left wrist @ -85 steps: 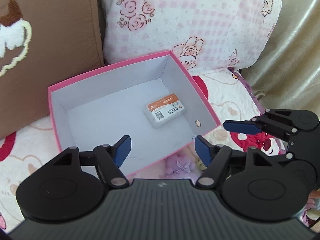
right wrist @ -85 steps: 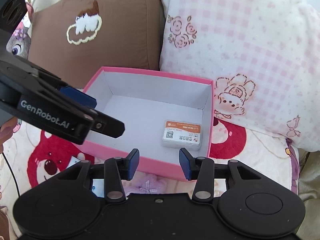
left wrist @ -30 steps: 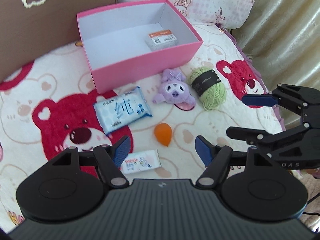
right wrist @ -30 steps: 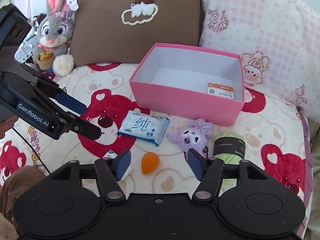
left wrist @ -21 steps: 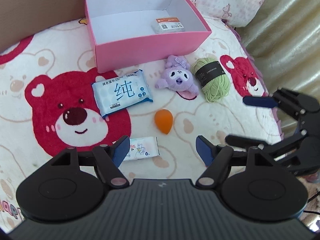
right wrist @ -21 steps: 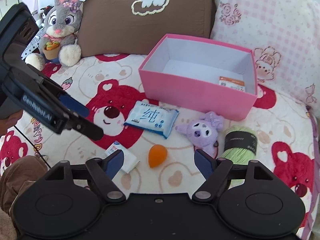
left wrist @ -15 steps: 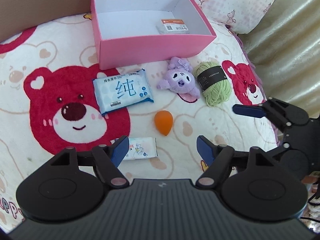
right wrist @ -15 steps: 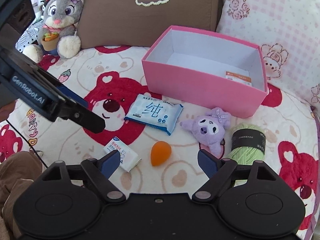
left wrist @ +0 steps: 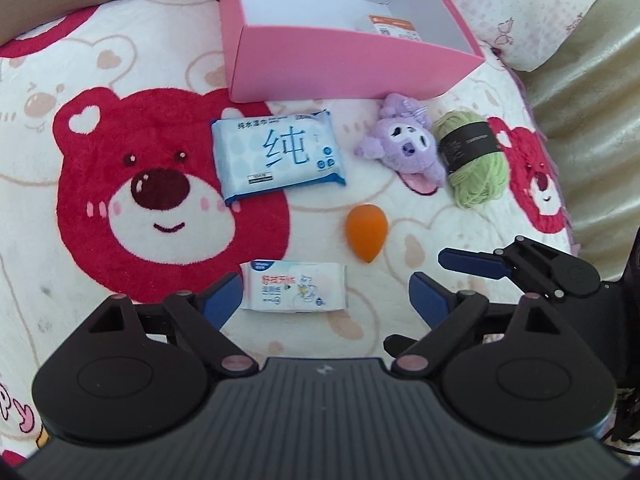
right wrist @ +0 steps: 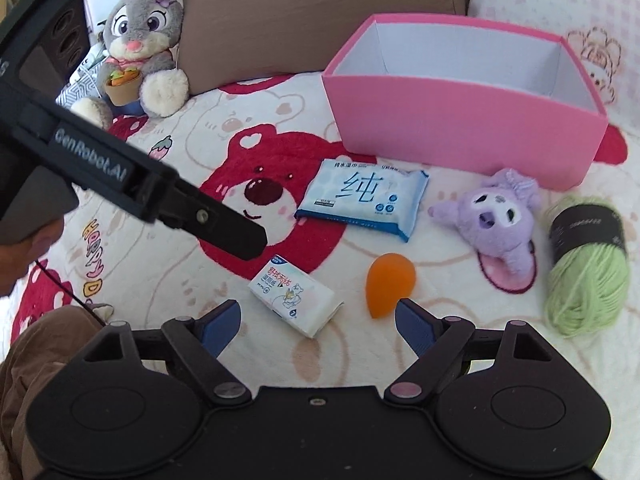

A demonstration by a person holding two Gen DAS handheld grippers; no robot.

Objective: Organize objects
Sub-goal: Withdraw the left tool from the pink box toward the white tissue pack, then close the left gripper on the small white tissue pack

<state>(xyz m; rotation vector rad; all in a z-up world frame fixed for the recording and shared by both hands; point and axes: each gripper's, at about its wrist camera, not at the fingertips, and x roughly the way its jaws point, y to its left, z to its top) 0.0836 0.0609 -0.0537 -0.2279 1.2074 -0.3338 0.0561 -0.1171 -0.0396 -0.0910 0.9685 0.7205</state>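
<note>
A pink box (left wrist: 352, 60) (right wrist: 460, 128) stands on the bear blanket with a small orange-labelled carton (left wrist: 394, 28) inside. In front of it lie a blue wet-wipe pack (left wrist: 280, 154) (right wrist: 364, 196), a purple plush (left wrist: 404, 148) (right wrist: 496, 220), green yarn (left wrist: 472, 160) (right wrist: 584, 264), an orange sponge (left wrist: 366, 232) (right wrist: 390, 284) and a small tissue pack (left wrist: 294, 292) (right wrist: 296, 300). My left gripper (left wrist: 326, 296) is opening, its jaws either side of the tissue pack without touching it. My right gripper (right wrist: 318, 320) stands open and holds nothing, just short of the tissue pack and sponge.
A grey bunny plush (right wrist: 140, 40) and a brown cushion (right wrist: 320, 12) sit at the back, beside a pink checked pillow (left wrist: 520, 12). The blanket ends at a beige sofa edge (left wrist: 592, 80) on the right. A person's brown trouser leg (right wrist: 40, 340) is at lower left.
Both grippers pulled back from over the pink box and came down toward the items on the blanket. Both sets of jaws spread wider; the tissue pack now lies between the left fingers.
</note>
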